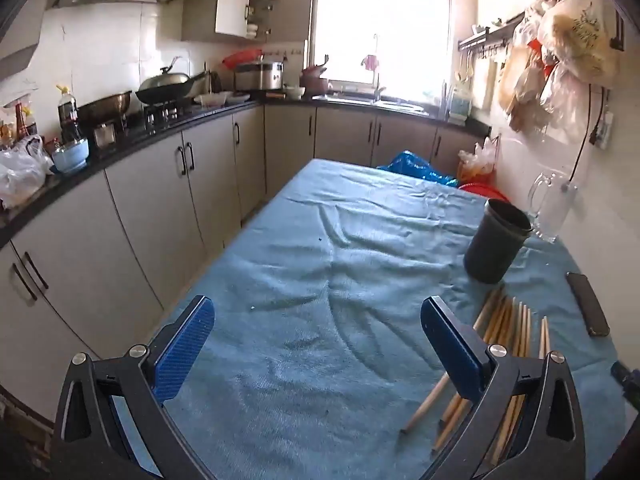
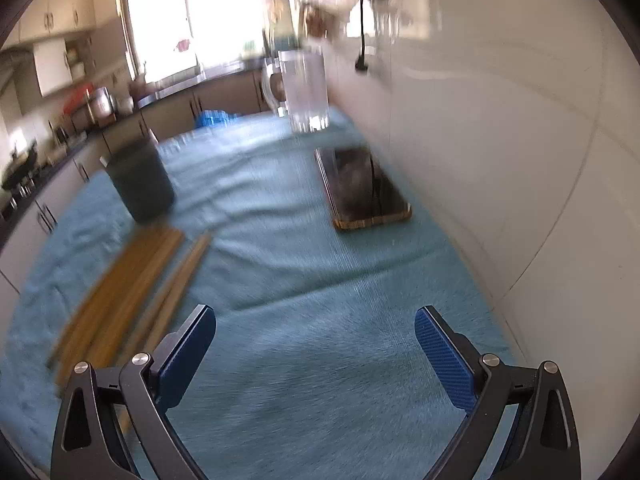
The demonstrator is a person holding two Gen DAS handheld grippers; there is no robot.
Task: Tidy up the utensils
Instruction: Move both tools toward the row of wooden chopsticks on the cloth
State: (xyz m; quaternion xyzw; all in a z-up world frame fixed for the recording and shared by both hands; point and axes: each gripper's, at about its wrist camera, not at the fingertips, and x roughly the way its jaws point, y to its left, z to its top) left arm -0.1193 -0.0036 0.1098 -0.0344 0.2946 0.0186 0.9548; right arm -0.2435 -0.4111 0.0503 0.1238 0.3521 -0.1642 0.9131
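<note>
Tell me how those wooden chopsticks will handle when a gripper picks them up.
The chopsticks look thin, straight and rigid, so probably stiff and light. They lie loose, side by side on the wrinkled blue cloth, so neighbours may shift when one is lifted. Their slim shafts could pivot between the jaws unless gripped near the middle.

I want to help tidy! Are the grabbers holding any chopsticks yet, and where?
No. The left gripper and right gripper are open and empty. The chopsticks lie on the table.

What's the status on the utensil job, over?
Left gripper open, empty. Right gripper open, empty. Chopsticks loose on the blue cloth, beside the dark cup; none visibly in it. Phone off to the side, path clear.
</note>
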